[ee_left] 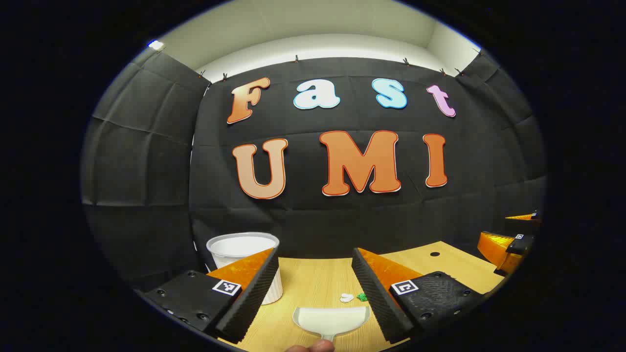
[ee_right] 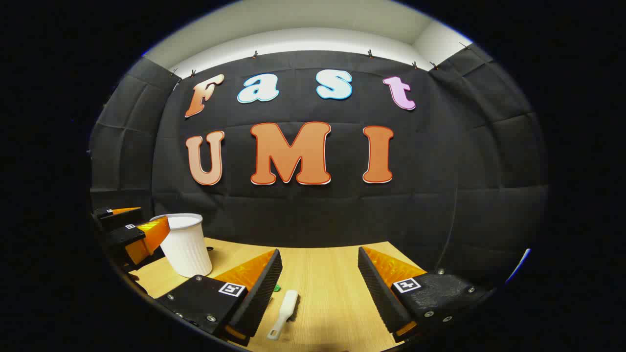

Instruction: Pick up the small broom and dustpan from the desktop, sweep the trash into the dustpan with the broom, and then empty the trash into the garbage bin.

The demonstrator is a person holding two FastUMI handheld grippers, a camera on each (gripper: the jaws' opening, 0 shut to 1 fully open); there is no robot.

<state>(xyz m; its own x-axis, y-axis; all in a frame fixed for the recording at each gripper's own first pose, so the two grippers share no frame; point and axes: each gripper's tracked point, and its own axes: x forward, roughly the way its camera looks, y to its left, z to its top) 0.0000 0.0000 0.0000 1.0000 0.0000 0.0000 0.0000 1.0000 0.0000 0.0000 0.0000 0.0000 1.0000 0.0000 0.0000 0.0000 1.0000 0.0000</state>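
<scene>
Both grippers hover wide open and empty — the left gripper (ee_left: pixel 315 286) lined up over the dustpan (ee_left: pixel 331 320), the right gripper (ee_right: pixel 318 288) near the broom (ee_right: pixel 283 308). The trash (ee_left: pixel 353 297) lies just past the dustpan's mouth on the desk (ee_left: pixel 318 278), with the bin (ee_left: pixel 247 259) standing close by at the left — handy for emptying, I judge.

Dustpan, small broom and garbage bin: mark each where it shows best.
Dustpan (ee_left: pixel 331 320), left gripper view: the flat pan, ahead of its handle.
Small broom (ee_right: pixel 285 308), right gripper view: the middle of its body on the desktop.
Garbage bin (ee_right: pixel 187 252), right gripper view: the ribbed outer wall.
</scene>
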